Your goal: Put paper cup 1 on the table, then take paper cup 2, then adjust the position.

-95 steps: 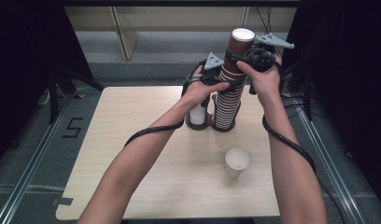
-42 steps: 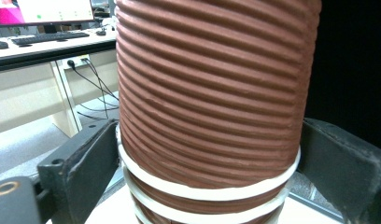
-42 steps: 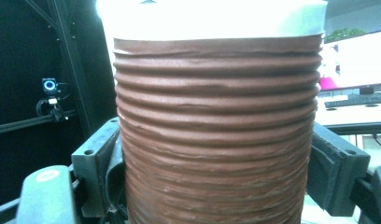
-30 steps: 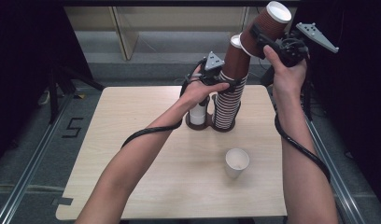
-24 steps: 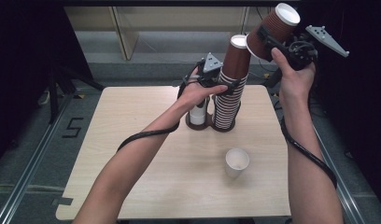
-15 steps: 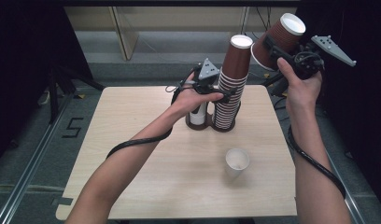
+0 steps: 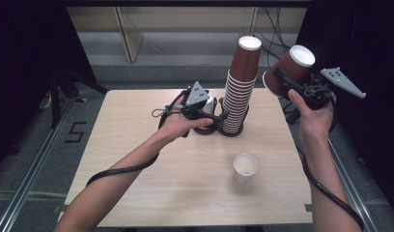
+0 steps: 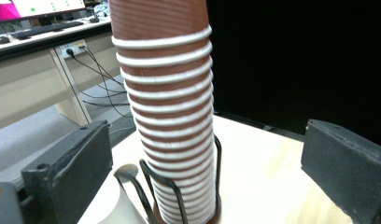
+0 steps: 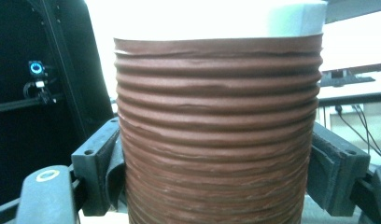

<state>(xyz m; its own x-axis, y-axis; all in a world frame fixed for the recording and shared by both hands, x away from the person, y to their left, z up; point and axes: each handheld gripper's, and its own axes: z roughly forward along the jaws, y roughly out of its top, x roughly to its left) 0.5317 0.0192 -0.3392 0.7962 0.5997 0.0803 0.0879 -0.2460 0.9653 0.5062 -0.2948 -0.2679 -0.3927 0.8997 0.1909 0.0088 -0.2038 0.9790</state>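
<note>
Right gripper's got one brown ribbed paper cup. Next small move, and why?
Probably lower the brown ribbed paper cup, clamped tilted in the right gripper, toward bare light wooden table beside the upright white paper cup: it hangs clear of the tall brown cup stack.

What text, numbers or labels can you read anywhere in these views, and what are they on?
"5": dark mark on the grey floor left of the table, in the high view.
Monitor in the left gripper view: coloured screen content, too blurred to read.
Brown cup stack, held brown cup, white cup: no print visible.
</note>
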